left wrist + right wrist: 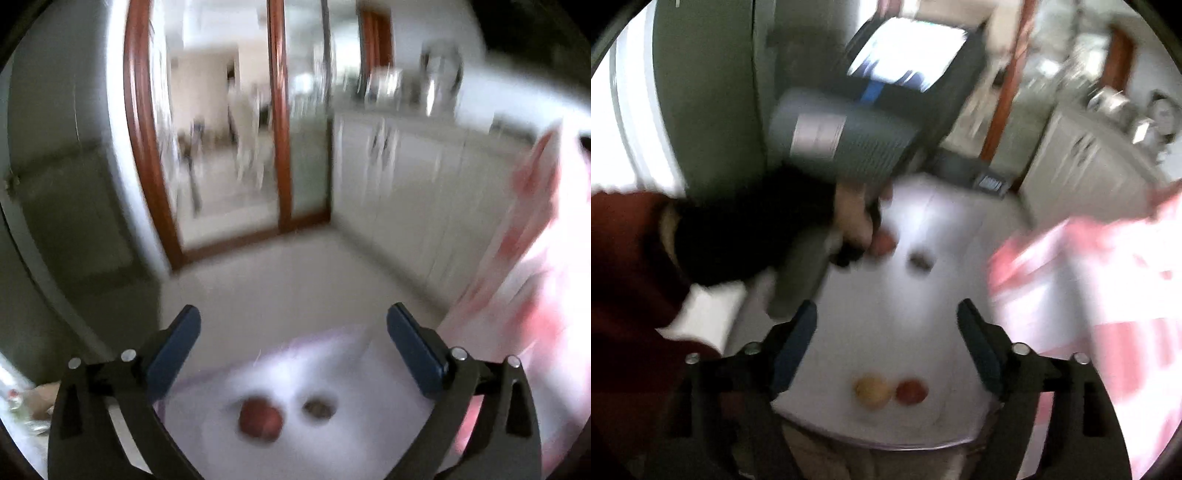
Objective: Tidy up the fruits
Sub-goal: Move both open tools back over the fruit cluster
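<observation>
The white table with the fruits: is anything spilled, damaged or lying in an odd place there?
Nothing stands out. Four fruits lie apart on the white table: a yellow fruit, a red fruit, another red one and a small brown one. Blur hides fine damage.

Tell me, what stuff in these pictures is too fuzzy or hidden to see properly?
- Small brown fruit, left wrist view: motion blur, its kind is unclear.
- Reddish fruit, right wrist view: partly covered by the hand holding the left gripper.
- Pink-and-white bag, right wrist view: blurred, cut by the frame edge, contents unseen.
- Counter items, left wrist view: too blurred to name.
</observation>
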Demonstrator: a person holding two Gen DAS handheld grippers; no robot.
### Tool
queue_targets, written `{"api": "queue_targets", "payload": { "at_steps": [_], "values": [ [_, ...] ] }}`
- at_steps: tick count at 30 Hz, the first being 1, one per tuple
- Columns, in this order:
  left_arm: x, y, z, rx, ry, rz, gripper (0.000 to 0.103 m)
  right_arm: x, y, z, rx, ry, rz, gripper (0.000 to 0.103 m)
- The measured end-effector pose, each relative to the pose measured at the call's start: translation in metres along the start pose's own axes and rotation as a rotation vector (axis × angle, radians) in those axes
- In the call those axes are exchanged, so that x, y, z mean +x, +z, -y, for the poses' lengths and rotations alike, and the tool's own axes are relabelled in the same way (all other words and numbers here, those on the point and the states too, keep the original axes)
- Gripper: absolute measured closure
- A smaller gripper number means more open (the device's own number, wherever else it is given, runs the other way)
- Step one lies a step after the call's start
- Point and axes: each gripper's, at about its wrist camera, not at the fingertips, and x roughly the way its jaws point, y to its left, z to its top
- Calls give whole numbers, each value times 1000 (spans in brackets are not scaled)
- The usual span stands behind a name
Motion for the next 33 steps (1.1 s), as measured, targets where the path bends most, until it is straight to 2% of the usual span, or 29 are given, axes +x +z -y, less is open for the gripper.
{"api": "queue_targets", "payload": {
  "at_steps": [2, 3, 6, 8, 10, 12, 14, 15, 19, 23, 25, 28, 31, 33],
  "values": [
    [-26, 20, 22, 16, -89, 73, 2, -40, 4, 19, 35, -83, 111, 16],
    [-39, 31, 40, 45, -159, 96, 2, -66, 3, 34, 62, -143, 172, 16],
    [-73, 45, 101, 121, -340, 135, 2, -116, -13, 75, 156, -313, 264, 16],
    [-92, 50, 138, 161, -439, 140, 2, -140, -32, 102, 236, -406, 272, 16],
    [-104, 47, 190, 206, -558, 120, 2, -164, -63, 136, 331, -504, 257, 16],
    [-113, 39, 258, 250, -681, 85, 2, -189, -90, 167, 417, -600, 256, 16],
    [-114, 40, 303, 284, -737, 60, 2, -208, -116, 196, 493, -678, 250, 16],
    [-118, 34, 338, 309, -765, 33, 2, -220, -133, 215, 543, -718, 245, 16],
    [-102, 20, 442, 353, -811, -92, 2, -250, -189, 286, 703, -828, 173, 16],
    [-93, 1, 528, 342, -786, -146, 2, -280, -243, 361, 888, -896, 100, 16],
    [-77, -3, 555, 334, -763, -179, 2, -292, -272, 383, 986, -889, 113, 16],
    [-58, -3, 577, 289, -747, -255, 2, -288, -296, 409, 1063, -851, 121, 16],
    [-35, 8, 595, 224, -732, -284, 2, -270, -291, 427, 1055, -791, 88, 16],
    [-20, 16, 601, 178, -739, -284, 2, -252, -285, 443, 1026, -763, 27, 16]
  ]
}}
